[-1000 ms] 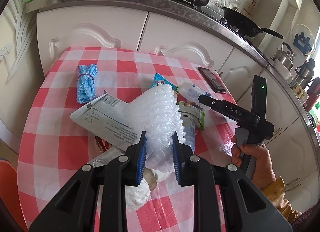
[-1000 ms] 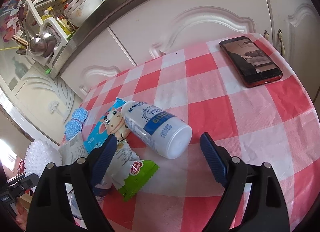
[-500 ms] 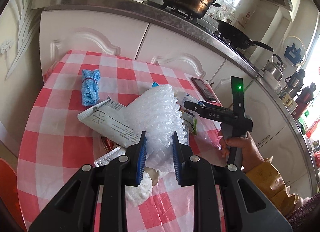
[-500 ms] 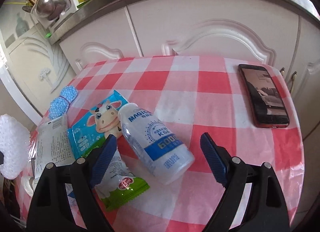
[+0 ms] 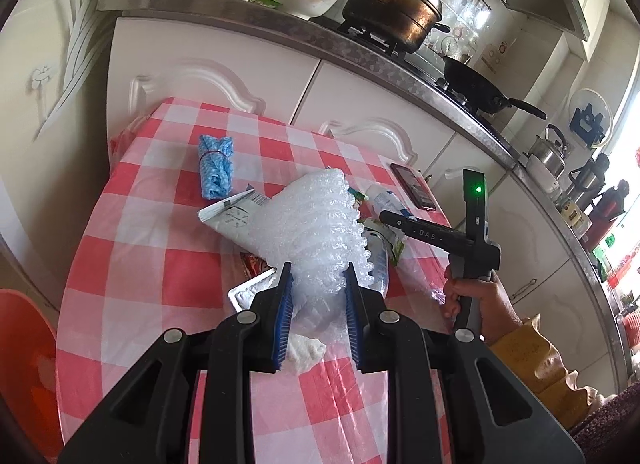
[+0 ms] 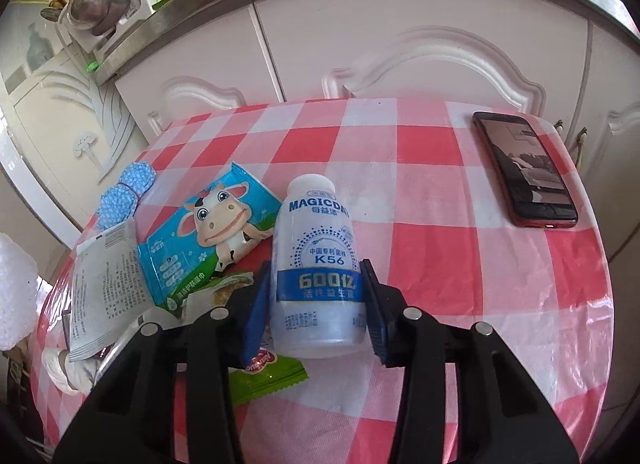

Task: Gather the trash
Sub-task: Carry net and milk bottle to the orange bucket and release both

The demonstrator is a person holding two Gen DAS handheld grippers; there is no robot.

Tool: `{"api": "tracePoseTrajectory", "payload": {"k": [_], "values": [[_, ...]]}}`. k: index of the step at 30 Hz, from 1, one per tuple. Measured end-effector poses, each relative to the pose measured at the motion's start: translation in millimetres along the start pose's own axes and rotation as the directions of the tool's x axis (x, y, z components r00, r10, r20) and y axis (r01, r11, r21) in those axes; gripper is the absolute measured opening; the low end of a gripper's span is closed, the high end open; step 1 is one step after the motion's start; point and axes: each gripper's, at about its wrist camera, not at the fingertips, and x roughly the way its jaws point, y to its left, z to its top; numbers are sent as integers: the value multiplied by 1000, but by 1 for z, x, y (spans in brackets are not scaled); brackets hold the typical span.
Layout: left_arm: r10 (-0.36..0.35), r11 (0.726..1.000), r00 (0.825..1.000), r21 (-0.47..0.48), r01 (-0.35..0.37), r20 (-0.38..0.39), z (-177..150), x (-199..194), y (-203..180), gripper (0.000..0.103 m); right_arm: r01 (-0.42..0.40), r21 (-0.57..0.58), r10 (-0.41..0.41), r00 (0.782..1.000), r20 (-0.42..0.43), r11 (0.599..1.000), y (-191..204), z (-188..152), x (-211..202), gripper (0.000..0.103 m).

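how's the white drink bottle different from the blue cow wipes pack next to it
The white drink bottle is a rigid cylinder; the blue cow wipes pack is a flat, soft pouch. The bottle sits between the closing jaws of the right hand-held gripper; the pack lies free, untouched. Both lie on the checked tablecloth.

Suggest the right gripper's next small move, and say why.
Probably finish the squeeze, then lift. The right gripper is closing with both fingers flanking the white drink bottle, which lies on the checked tablecloth. The left gripper already holds bubble wrap.
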Motion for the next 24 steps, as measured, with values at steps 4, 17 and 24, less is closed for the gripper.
{"api": "tracePoseTrajectory", "payload": {"k": [4,17,24], "values": [[7,1000,1000,-16,-7,6,-10,-13,7,25,-4,46,1,998,66,999,8,-5,-25,44],[90,994,995,-69,-87,45,-43,-65,35,25,-235,83,221,964,145,969,95,-39,-96,44],[208,970,976,-142,-197,65,-69,-100,74,25,-389,-42,391,919,56,920,183,-49,-102,44]]}}
